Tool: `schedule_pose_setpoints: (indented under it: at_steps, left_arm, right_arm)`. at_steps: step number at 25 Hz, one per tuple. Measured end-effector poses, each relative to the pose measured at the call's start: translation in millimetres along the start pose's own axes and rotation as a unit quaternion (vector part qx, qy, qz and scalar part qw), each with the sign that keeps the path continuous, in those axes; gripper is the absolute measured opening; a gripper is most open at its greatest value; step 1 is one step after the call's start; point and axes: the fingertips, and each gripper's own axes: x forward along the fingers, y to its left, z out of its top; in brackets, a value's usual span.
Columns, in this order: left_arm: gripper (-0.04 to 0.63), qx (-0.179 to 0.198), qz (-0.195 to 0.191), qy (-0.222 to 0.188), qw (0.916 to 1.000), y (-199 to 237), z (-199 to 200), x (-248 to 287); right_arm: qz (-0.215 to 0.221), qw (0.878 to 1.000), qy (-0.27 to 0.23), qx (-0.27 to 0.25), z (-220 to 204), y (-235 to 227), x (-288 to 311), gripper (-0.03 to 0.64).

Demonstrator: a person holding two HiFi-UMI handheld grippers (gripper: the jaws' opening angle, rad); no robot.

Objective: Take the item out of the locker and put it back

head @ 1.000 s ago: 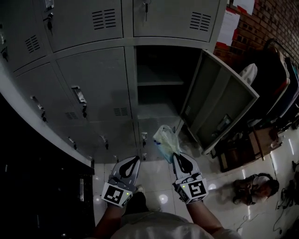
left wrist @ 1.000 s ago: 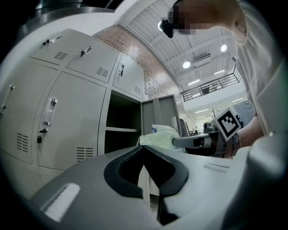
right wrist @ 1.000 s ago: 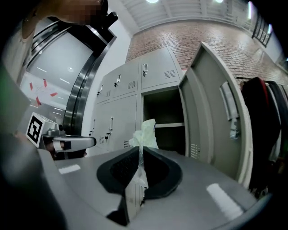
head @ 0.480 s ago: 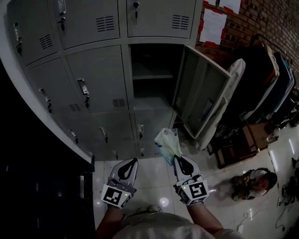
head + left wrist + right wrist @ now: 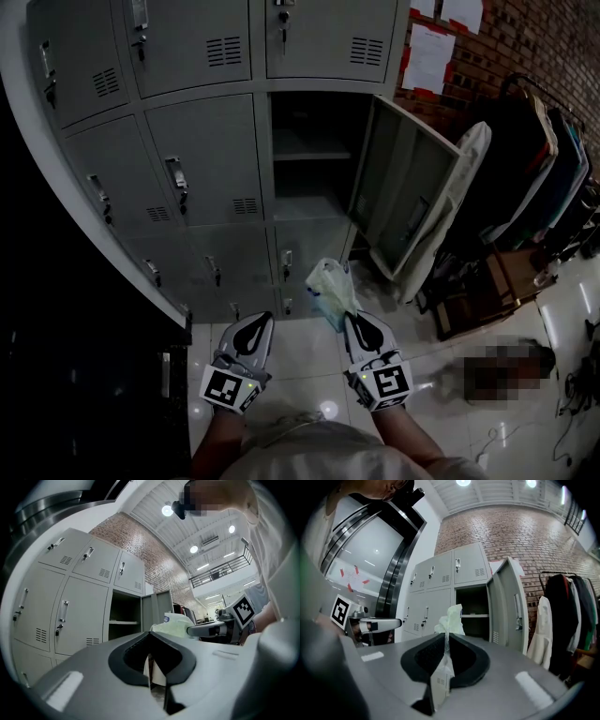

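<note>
A pale green plastic bag [image 5: 330, 289] hangs pinched in my right gripper [image 5: 350, 321], which is shut on its neck; in the right gripper view the bag [image 5: 449, 620] sticks up from between the closed jaws. My left gripper [image 5: 258, 323] is beside it, shut and holding nothing. Ahead stands the open locker [image 5: 309, 178] with a shelf inside, its door [image 5: 403, 202] swung out to the right. Both grippers are level, a short way in front of the locker bank and apart from it. The left gripper view shows the bag [image 5: 176, 623] and the open locker [image 5: 124, 620].
Grey closed lockers [image 5: 202, 159] surround the open one. A clothes rack with dark coats [image 5: 553, 169] and a white garment [image 5: 472, 169] stand at the right by a brick wall with papers [image 5: 427, 56]. Clutter [image 5: 473, 305] lies on the tiled floor; a dark cabinet [image 5: 84, 375] is at left.
Both grippers, with the bag still in the right one, have drawn back a little from the lockers, which now look farther off. The jaws have not changed.
</note>
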Motion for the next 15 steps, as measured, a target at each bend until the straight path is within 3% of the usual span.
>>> schedule_pose_setpoints:
  at_steps: [15]
  left_arm:
    - [-0.031,0.009,0.022,0.016,0.9996,14.4,-19.5,17.6]
  right_arm:
    - [0.053,0.998,0.004,0.018,-7.4,-14.3,40.9,0.023]
